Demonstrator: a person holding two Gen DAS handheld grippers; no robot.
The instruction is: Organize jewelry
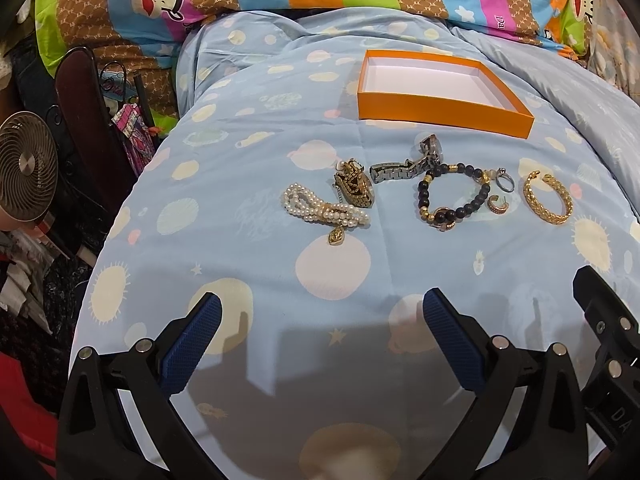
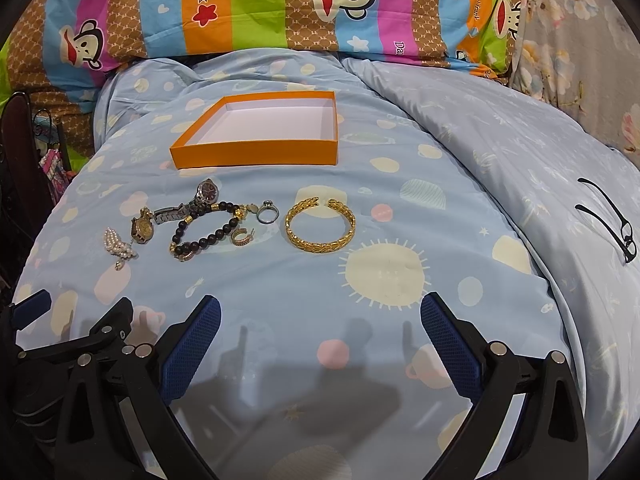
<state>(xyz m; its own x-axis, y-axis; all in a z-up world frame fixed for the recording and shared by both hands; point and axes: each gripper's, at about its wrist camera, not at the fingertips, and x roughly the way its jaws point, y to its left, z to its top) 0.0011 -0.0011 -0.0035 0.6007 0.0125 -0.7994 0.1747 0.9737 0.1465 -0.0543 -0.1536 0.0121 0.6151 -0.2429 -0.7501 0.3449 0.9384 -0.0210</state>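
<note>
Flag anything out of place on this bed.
Black eyeglasses lie folded on the quilt far right, apart from the jewelry. The silver watch overlaps the black bead bracelet. Nothing looks damaged.

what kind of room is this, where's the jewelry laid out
Most likely a bedroom: the jewelry lies on a bed, on a light blue quilt with a cartoon-monkey striped pillow behind it. A small fan stands beside the bed.
</note>
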